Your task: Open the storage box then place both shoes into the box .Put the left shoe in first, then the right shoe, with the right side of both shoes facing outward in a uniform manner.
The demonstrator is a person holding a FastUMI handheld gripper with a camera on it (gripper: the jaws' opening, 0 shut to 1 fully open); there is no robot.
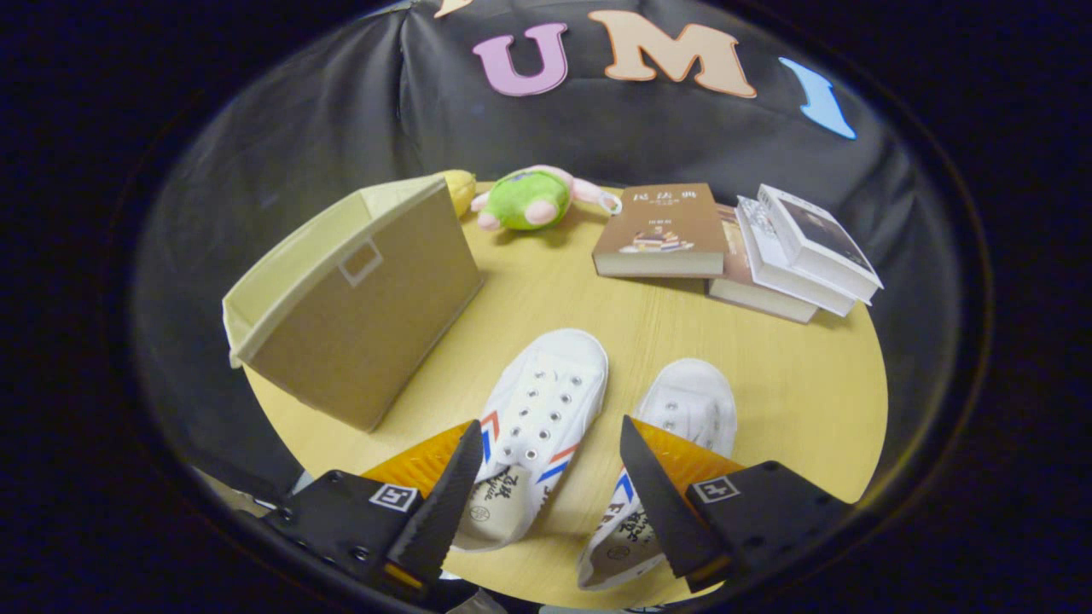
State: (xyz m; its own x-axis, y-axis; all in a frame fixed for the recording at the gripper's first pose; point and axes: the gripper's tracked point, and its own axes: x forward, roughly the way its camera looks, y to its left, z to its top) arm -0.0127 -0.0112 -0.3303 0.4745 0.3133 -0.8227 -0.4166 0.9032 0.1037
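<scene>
A beige fabric storage box [358, 298] stands on the round wooden table [793, 401], off to the left beyond my fingers, its open top facing up. Two white canvas shoes lie toes away from me. The left shoe [533, 418] with red and blue stripes lies between my fingers, closer to the left one. The right shoe [682, 418] lies under and just beyond the right finger, partly hidden by it. My gripper [550, 435] hovers above the shoes, open, with nothing held.
A green and pink plush toy [525, 199] and a yellow object [461, 188] lie at the table's far edge behind the box. A brown book [661, 230] and a stack of books [793, 256] sit at the far right.
</scene>
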